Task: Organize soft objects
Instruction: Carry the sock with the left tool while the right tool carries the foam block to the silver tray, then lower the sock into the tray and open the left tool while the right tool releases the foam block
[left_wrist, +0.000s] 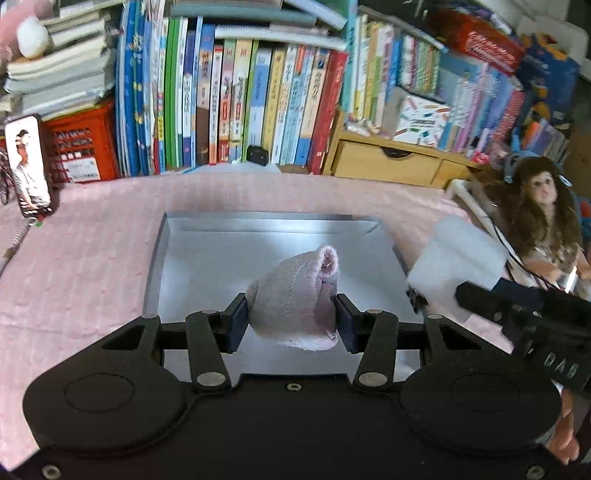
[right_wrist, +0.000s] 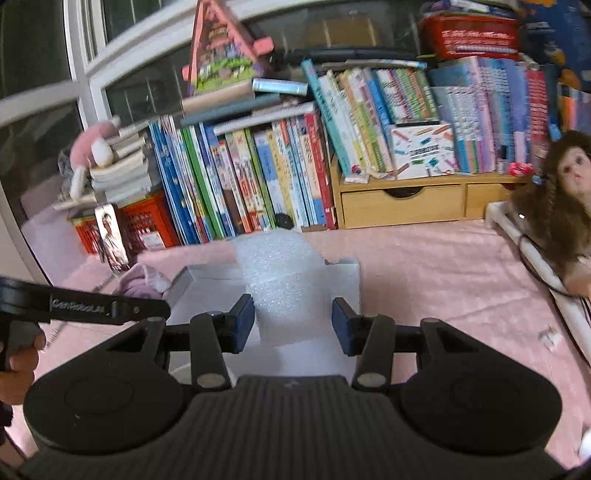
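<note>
Two soft things are in hand: the left gripper (left_wrist: 291, 317) squeezes a limp pink knitted sock (left_wrist: 295, 295) at mid-body above the shallow silver metal tray (left_wrist: 207, 254). The right gripper (right_wrist: 293, 323) seems to pinch a featherlight, springy white foam block (right_wrist: 284, 280) beside the tray, though blur hides its right-pad contact; hold it at its narrow waist.

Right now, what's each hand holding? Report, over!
Left gripper shut on pink sock, above metal tray. Right gripper: white foam piece between its jaws, grip unclear. Nothing in the way.

Crammed bookshelf (left_wrist: 258, 96) at back, wooden drawer unit (right_wrist: 402, 203) w/ books, window (right_wrist: 44, 74) at left, pink tablecloth (left_wrist: 81, 258).
</note>
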